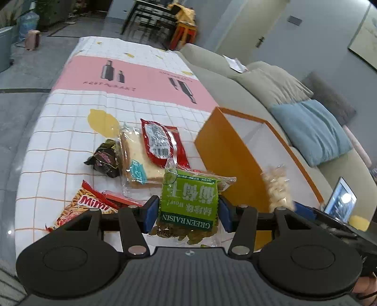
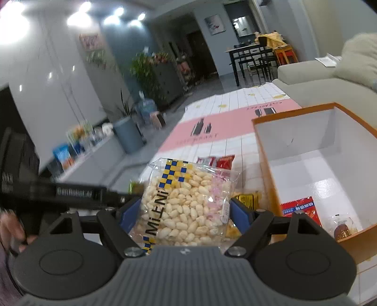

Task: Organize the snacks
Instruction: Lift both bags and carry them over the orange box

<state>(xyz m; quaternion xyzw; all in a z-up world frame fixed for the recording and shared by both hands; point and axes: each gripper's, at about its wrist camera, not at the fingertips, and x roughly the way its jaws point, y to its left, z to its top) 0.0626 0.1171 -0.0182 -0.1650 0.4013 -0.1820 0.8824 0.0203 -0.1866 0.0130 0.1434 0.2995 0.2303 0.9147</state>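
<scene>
A low worktop (image 1: 70,113) with a white grid cloth and a pink band stands in a living room, beside a beige sofa (image 1: 259,89); dark dining chairs (image 1: 150,21) stand further back. An orange box (image 1: 226,150) with white insides sits at the cloth's sofa side, two small packets lying inside. Loose snacks lie on the cloth: a red packet (image 1: 162,143), wrapped bread (image 1: 139,162), a dark packet (image 1: 106,157). The left gripper (image 1: 187,213) pinches a green raisin bag (image 1: 188,200), lifted above the pile. The right gripper (image 2: 186,211), spread wider, clamps a clear puffed-snack bag (image 2: 186,202) just beside the box.
</scene>
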